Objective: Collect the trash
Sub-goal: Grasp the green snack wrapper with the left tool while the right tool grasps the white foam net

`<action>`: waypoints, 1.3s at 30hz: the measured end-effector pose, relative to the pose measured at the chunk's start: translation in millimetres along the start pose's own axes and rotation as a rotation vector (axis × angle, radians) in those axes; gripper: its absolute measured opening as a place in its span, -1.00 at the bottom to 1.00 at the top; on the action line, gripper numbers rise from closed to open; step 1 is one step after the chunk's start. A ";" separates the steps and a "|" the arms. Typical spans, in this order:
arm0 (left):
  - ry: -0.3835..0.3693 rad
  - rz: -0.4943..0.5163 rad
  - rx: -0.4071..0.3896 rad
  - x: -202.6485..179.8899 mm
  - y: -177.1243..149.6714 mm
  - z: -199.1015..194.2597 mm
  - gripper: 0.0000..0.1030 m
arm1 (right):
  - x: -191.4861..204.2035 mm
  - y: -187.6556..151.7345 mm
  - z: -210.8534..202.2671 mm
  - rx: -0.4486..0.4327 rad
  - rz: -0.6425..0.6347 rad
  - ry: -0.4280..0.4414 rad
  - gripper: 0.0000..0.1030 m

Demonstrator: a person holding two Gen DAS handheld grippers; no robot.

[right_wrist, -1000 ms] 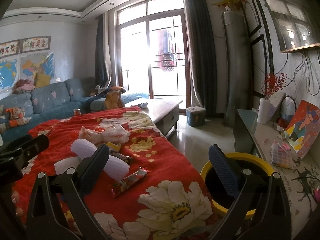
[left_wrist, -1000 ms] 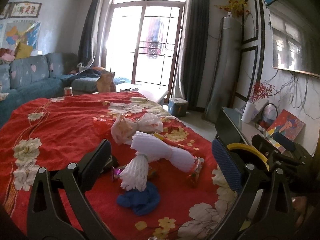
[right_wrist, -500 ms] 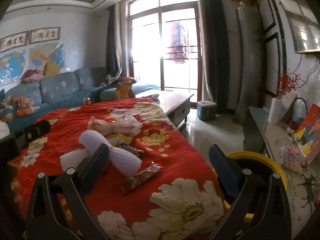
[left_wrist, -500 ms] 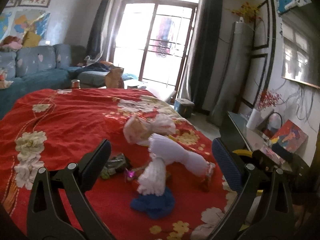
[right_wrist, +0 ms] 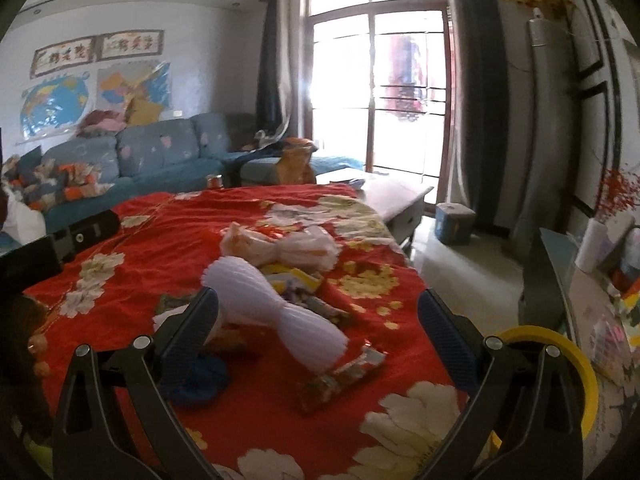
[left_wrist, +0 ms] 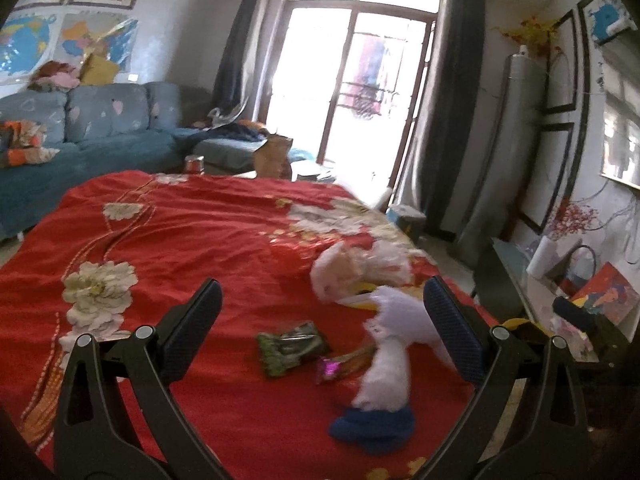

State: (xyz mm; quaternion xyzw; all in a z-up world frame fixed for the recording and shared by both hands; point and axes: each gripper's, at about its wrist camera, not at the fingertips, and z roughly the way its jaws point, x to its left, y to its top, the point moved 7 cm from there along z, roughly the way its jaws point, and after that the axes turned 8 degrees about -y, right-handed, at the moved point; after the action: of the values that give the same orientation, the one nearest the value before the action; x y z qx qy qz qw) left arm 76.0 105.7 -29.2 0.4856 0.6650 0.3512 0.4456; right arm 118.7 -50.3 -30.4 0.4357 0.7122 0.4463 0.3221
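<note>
Listing what I see from the two wrist cameras: trash lies scattered on a red floral cloth [left_wrist: 208,240] spread over a table. Item one, white foam netting sleeves, ribbed and pinched at the middle: two that I can count, one large sleeve [right_wrist: 276,316] lying diagonally at the centre of the pile, one smaller [left_wrist: 384,372] drooping over a blue crumpled wad [left_wrist: 372,428]. Item two, a pale, translucent plastic bag [right_wrist: 280,246], bunched and knotted, one, at the far end of the pile. Item three, snack wrappers: one green [left_wrist: 290,346], flat and crinkled, lying just left of the foam; one red-and-silver [right_wrist: 344,372], long and narrow, just beside the large sleeve's flared end; one with a purple end [left_wrist: 332,368], blurred. A yellow-edged scrap [right_wrist: 296,274] lies between bag and sleeve. Bins: one, yellow-rimmed [right_wrist: 560,344], off the cloth's right edge. I hold my left gripper [left_wrist: 320,328] above the green wrapper, fingers spread wide and empty. My right gripper [right_wrist: 316,328] hangs over the sleeve, fingers likewise wide apart, gripping nothing.
</note>
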 end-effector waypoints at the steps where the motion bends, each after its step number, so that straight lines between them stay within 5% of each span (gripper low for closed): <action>1: 0.011 -0.007 0.009 4.8 -1.3 1.6 0.79 | 4.1 0.9 3.0 0.006 -0.013 0.017 0.88; 15: 0.087 -0.063 0.194 69.6 -35.4 44.1 0.79 | 13.1 -17.5 55.8 0.124 -0.112 0.048 0.88; 26: -0.015 -0.166 0.361 75.6 -74.3 90.7 0.77 | 13.8 -35.3 84.3 0.191 -0.136 0.054 0.87; 34: -0.052 -0.183 0.395 64.6 -80.0 106.4 0.32 | 21.9 -43.2 100.8 0.227 -0.172 0.064 0.78; 39: -0.064 -0.164 0.408 57.1 -81.7 107.7 -0.16 | 26.1 -50.4 109.2 0.254 -0.188 0.072 0.42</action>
State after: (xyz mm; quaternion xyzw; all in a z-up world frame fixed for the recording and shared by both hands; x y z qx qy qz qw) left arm 141.8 141.2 -155.5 0.5209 0.7451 0.1564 0.3861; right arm 183.7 0.9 -121.5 0.3880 0.8116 0.3359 0.2790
